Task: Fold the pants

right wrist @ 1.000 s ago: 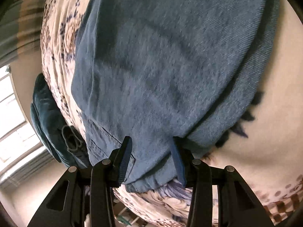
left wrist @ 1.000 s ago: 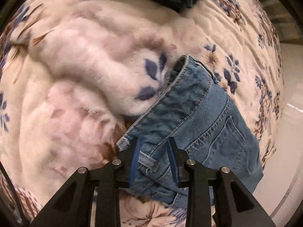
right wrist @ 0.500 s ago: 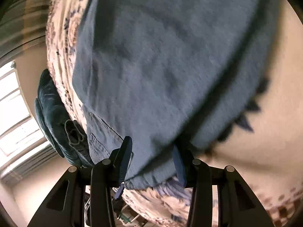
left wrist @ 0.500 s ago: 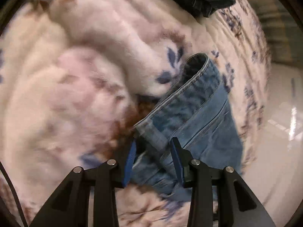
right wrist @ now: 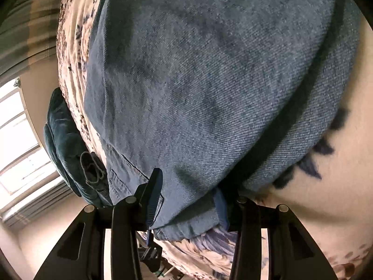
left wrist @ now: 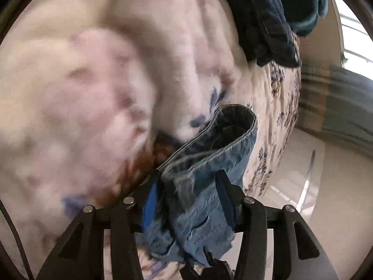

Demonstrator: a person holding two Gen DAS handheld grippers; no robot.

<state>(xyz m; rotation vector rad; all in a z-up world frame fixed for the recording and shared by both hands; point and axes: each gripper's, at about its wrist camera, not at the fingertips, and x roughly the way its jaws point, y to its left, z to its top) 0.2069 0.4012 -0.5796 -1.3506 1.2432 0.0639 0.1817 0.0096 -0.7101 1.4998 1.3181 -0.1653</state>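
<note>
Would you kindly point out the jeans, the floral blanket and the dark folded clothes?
jeans (right wrist: 209,81): right wrist view, middle of the denim panel.
floral blanket (left wrist: 93,81): left wrist view, its fluffy pale bulge.
dark folded clothes (left wrist: 268,18): left wrist view, the navy fabric.

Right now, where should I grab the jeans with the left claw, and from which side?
Take the jeans by the waistband, judging from the open loop it forms: a thick stitched edge. Come from below in the left view, one finger inside.
</note>
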